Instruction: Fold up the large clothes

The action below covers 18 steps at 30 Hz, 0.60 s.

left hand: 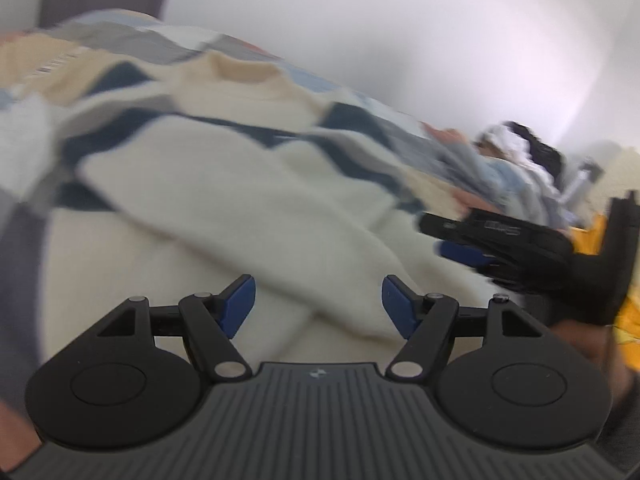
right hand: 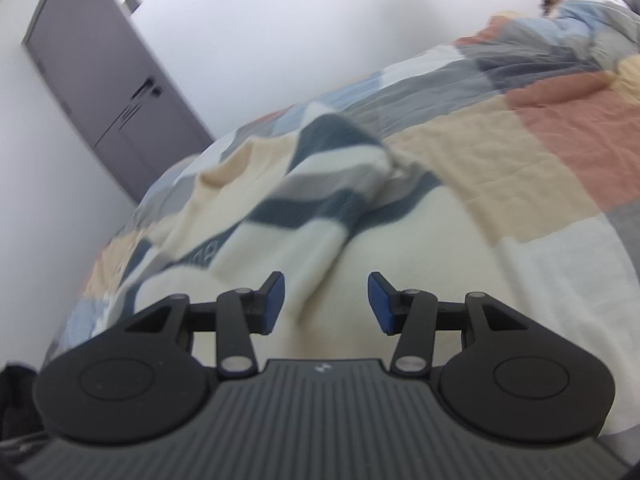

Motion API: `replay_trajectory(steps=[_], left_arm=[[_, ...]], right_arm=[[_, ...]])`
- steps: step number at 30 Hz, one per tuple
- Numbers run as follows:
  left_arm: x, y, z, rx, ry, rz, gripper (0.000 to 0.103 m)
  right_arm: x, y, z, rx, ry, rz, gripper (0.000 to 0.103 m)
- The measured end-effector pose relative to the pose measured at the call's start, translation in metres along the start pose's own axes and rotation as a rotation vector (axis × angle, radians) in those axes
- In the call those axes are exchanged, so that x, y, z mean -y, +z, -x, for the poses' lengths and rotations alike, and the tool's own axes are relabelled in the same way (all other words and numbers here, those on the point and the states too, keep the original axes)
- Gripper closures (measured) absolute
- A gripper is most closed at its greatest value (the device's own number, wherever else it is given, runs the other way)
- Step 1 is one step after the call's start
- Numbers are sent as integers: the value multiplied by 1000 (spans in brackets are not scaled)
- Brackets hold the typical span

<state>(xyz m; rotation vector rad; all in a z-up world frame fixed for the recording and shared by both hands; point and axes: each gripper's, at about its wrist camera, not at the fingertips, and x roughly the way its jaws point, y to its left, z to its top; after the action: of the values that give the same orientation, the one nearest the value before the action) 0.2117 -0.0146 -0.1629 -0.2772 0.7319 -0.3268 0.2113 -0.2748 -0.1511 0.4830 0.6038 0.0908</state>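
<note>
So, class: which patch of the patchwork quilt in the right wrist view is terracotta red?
The large terracotta patch at the right of the patchwork quilt, beyond the striped sweater; its neighbours are beige, grey, white or pale blue.

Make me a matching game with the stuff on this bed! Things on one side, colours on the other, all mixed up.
Things:
1. sweater
2. bedspread
3. door
4. left gripper's fingers

Colours:
A. grey-purple
B. blue pads on black
C. cream with dark blue stripes
D. patchwork of tan, rust, grey and pale blue

Pairs: 1-C, 2-D, 3-A, 4-B
</note>
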Motion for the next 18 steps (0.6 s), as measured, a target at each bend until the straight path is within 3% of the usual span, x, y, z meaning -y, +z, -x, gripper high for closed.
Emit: replay_trajectory(steps=[2, 6, 12, 18], left_arm=[[-11, -4, 2, 5, 30, 24, 28], [-29, -12, -10, -32, 31, 65, 29], [-50, -14, -32, -76, 31, 168, 30], [-52, -16, -28, -63, 30, 187, 30]], right_arm=[[-10, -6, 3, -14, 3, 37, 51], [-27, -20, 3, -41, -15, 106, 33], [-23, -26, -21, -104, -181, 131, 32], [-16, -32, -23, -152, -121, 86, 33]])
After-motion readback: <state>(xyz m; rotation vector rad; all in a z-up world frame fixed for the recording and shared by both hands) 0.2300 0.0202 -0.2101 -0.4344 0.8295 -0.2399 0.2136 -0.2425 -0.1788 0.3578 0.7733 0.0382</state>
